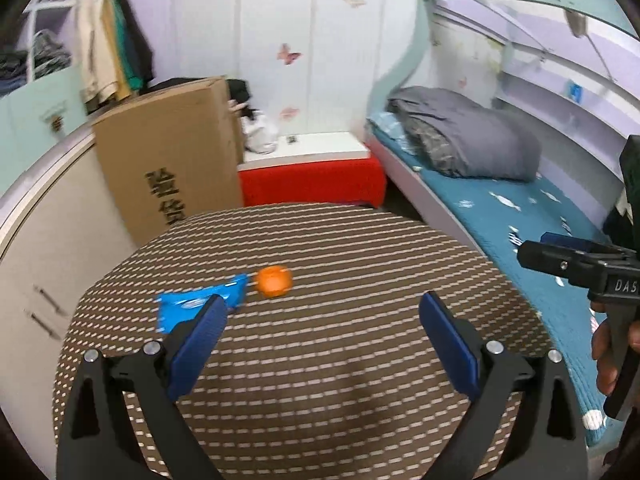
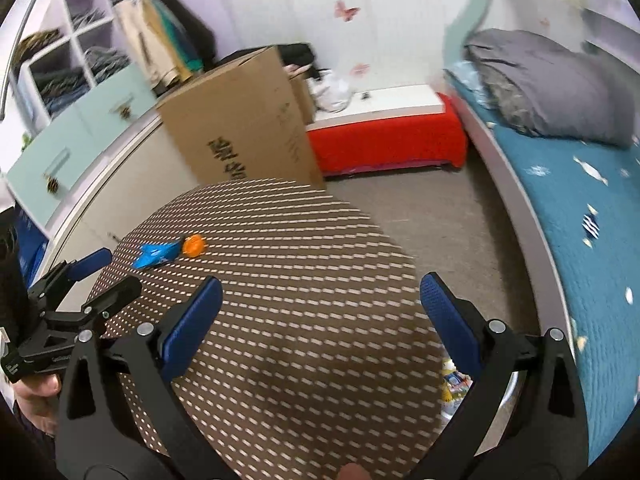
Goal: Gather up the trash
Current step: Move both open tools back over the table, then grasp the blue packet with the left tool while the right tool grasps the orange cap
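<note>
A blue snack wrapper [image 1: 196, 304] lies flat on the round brown-striped table [image 1: 340, 240], with a small orange piece of trash [image 1: 273, 280] touching its right end. Both also show in the right wrist view: the wrapper [image 2: 157, 255] and the orange piece [image 2: 194, 245]. My left gripper [image 1: 324, 312] is open and empty, just short of the wrapper, whose near corner is hidden by the left finger. My right gripper [image 2: 320, 296] is open and empty over the table's right side, far from the trash. It appears at the right edge of the left wrist view [image 1: 536, 252].
A tall cardboard box [image 1: 168, 160] stands behind the table beside a red bench [image 1: 312, 184]. A bed with a blue sheet [image 2: 592, 216] and grey blanket runs along the right. A bin with trash [image 2: 456, 388] sits on the floor under the table's right edge. White cabinets are at left.
</note>
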